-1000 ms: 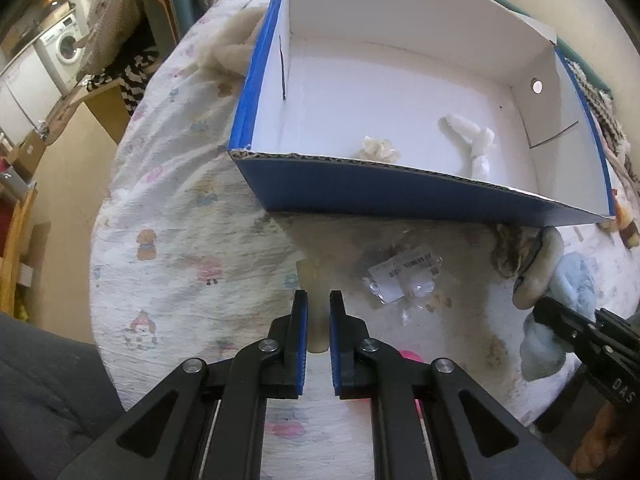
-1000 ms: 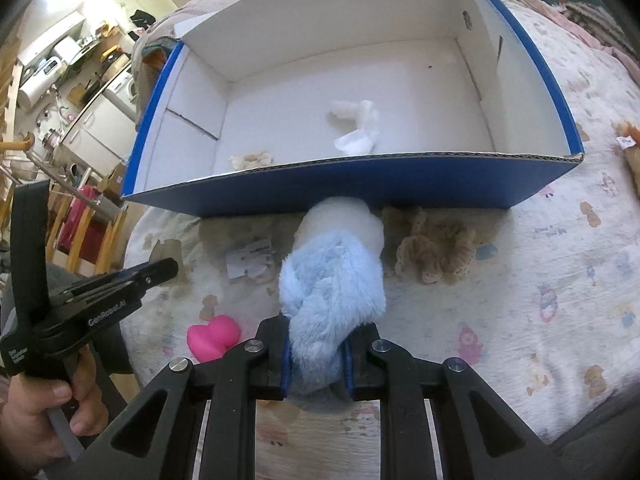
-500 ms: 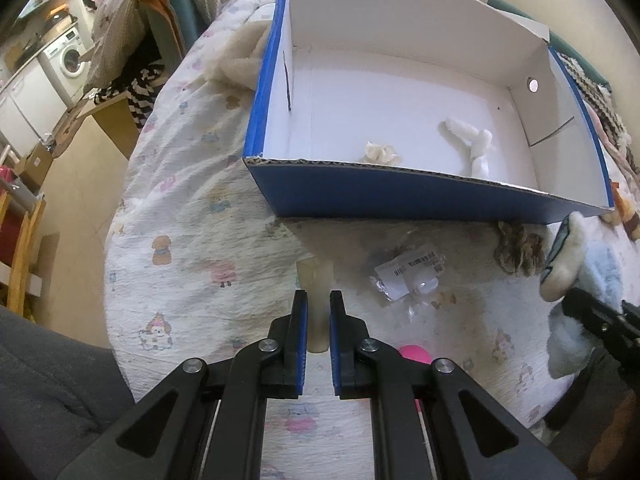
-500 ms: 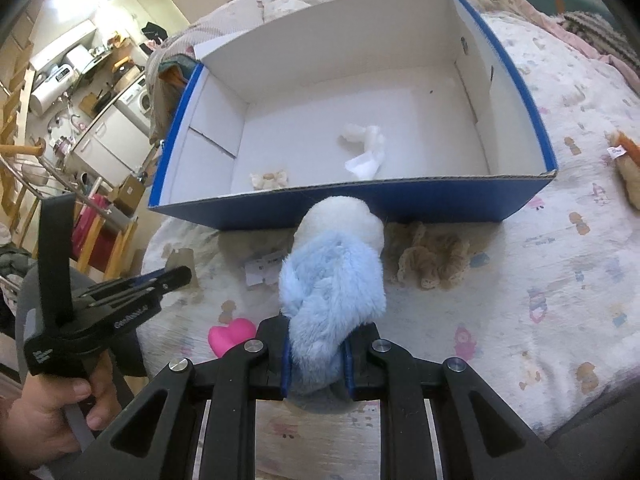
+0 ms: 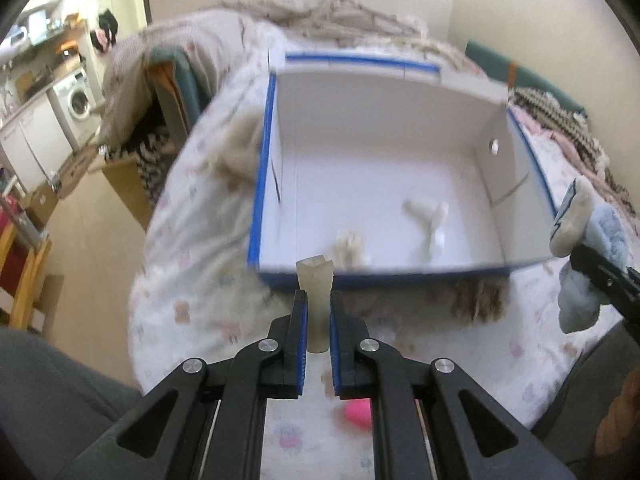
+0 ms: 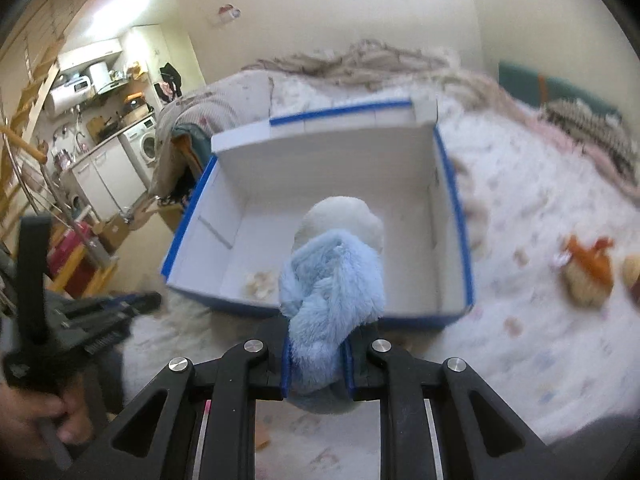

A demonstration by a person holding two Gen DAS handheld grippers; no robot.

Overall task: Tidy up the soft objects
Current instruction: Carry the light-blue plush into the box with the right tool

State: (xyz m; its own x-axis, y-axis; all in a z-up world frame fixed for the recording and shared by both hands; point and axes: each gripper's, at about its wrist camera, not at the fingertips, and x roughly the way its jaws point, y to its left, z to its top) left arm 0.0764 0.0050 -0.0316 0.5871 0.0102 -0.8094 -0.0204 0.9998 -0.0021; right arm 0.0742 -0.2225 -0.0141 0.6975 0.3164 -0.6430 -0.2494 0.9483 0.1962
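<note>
Left wrist view: the left gripper (image 5: 318, 312) has its fingers (image 5: 299, 320) closed on a pale beige soft piece (image 5: 316, 280), which stands upright between them with its top poking out past the tips, level with the near wall of the blue-and-white box (image 5: 400, 276). A white scrap (image 5: 428, 216) and a beige tuft (image 5: 350, 244) lie inside.

Right wrist view: the right gripper (image 6: 316, 356) has its fingers (image 6: 349, 364) clamped on a light-blue plush slipper (image 6: 332, 284), its toe reaching over the box (image 6: 460, 220) on the bed (image 6: 540, 280).

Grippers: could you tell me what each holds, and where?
Left gripper: beige piece, by its lower end. Right gripper: blue plush, by its near end.
</note>
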